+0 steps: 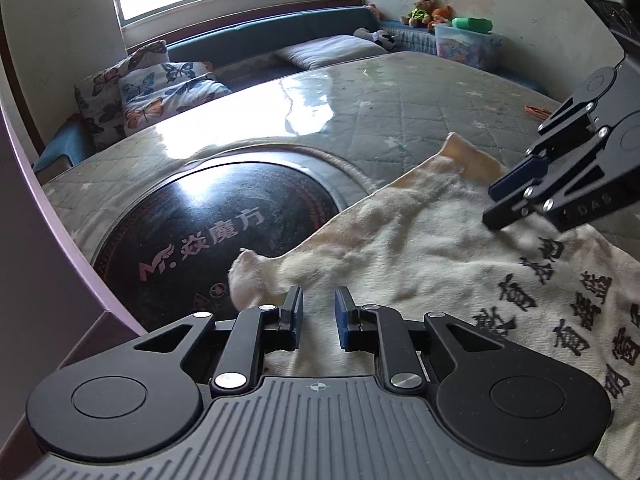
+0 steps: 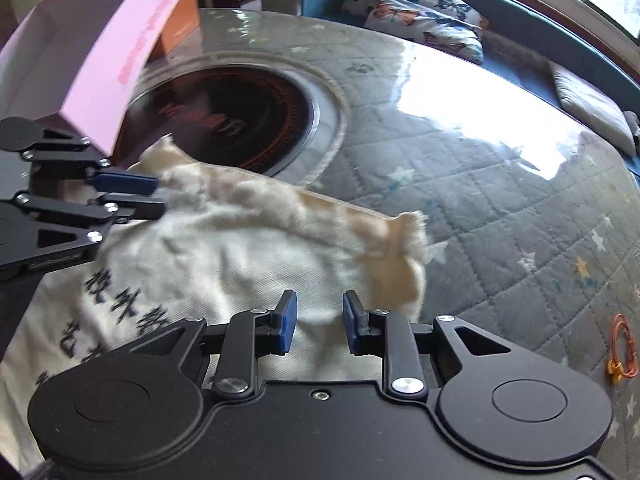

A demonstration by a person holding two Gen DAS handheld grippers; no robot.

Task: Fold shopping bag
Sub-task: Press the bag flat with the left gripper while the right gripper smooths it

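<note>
Your cream shopping bag (image 1: 400,240) lies rumpled on the quilted desk (image 1: 400,120), its far edge overlapping the round black cooktop (image 1: 208,232). Your left gripper (image 1: 319,317) hovers over its near-left part, the 2 fingers narrowly parted with cloth showing between them, gripping nothing. Your right gripper (image 2: 319,322) sits likewise over the bag's right end, fingers narrowly apart.

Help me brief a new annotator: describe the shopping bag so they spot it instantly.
Start at the quilted table cover with its round black cooktop. The shopping bag lies crumpled beside that circle, overlapping its rim. It alone is cream cloth with black Chinese characters printed on it.
</note>
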